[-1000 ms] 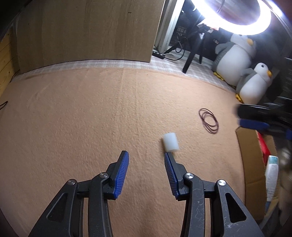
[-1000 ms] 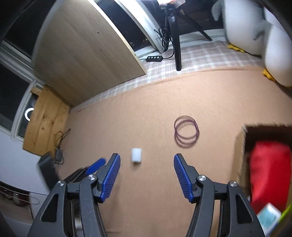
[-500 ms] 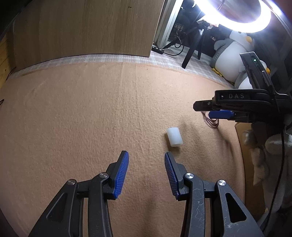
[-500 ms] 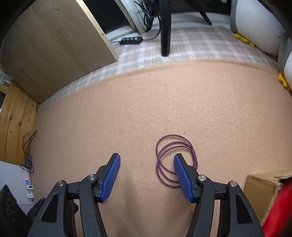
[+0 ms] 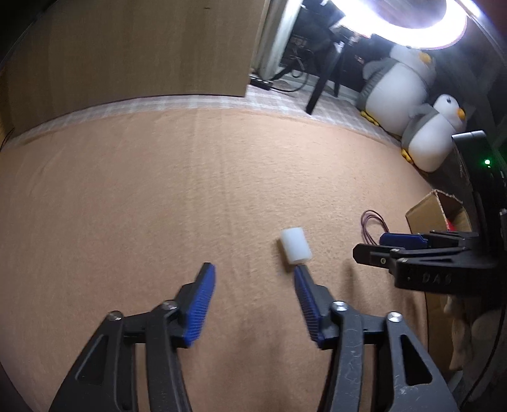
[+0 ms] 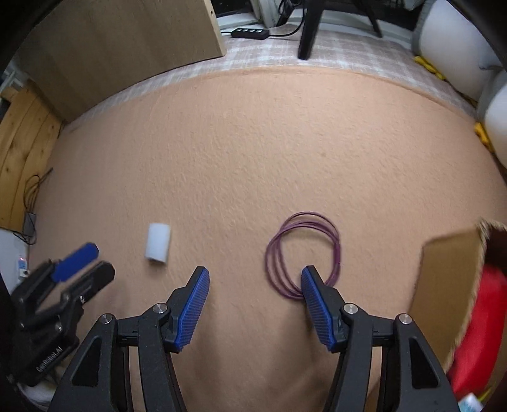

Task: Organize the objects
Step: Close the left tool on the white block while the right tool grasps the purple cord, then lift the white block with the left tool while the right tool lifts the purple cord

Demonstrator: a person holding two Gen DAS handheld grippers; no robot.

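Carpet, peach-coloured and fuzzy, fills the left wrist view; the left gripper hangs over it with its blue-padded tongs spread wide and nothing between them; a small white cylinder lies on its side just beyond the tip of the right-hand finger, close to it (whether the two touch I cannot tell); farther right the right gripper reaches in from the edge, and behind it part of a purple cord loop shows on the carpet, with a cardboard box at the far right; two plush penguins sit at the far right beyond the carpet, under a bright ring light. From the right wrist view the right gripper is likewise spread and holding nothing; the purple cord loop lies flat on the carpet, its near edge running under the tip of the right-hand finger; the white cylinder rests well to the left, near the left gripper at the left edge; the cardboard box stands at the right with something red inside.
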